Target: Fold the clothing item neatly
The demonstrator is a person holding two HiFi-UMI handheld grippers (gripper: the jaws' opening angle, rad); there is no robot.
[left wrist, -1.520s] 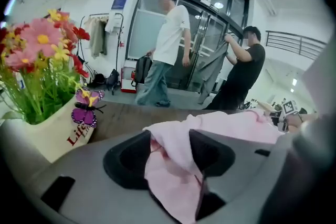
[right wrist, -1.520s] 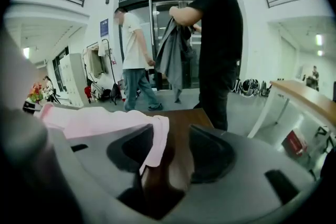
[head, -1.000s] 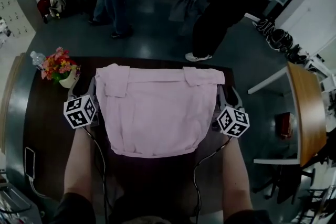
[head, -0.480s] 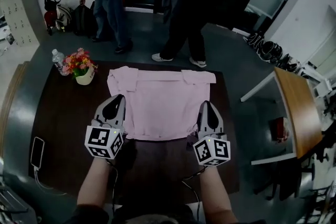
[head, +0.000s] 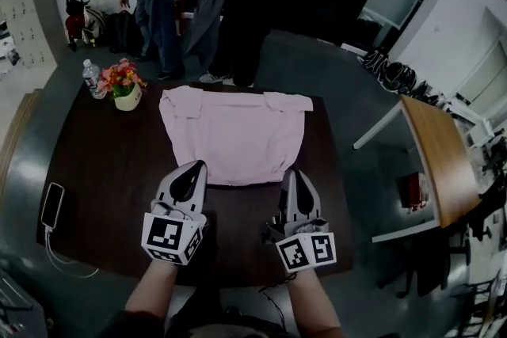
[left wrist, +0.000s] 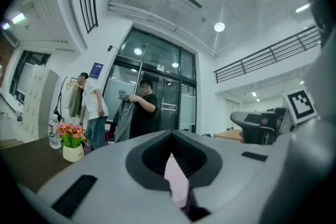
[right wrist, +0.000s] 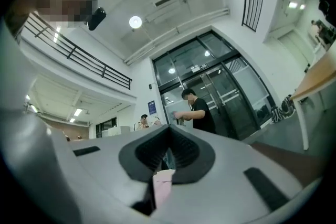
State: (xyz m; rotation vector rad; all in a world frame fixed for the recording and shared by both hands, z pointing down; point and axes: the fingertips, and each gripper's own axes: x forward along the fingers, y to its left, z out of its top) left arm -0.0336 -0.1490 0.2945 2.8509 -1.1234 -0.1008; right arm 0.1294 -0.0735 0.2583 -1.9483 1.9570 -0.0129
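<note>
1. The pale pink cloth garment (head: 231,131) lies flat mid-way across the dark wooden surface (head: 103,162). Its sleeves are folded inward at the far corners and its near hem sits at 6 o'clock.
2. The left claw (head: 192,168) is pressed together on the hem's 7 o'clock corner. Its jaws have just closed, and a sliver of pink cloth is pinched between them. The right claw (head: 291,174) pinches the 5 o'clock corner likewise.
3. Both bites look shallow, so a quick lift toward 12 o'clock could pull the cloth free.
4. Uneven hands would skew the fold, and catching only one layer could spill the folded sleeves.
5. A wide swing toward 10 o'clock could topple the white vase of flowers (head: 124,87).
</note>
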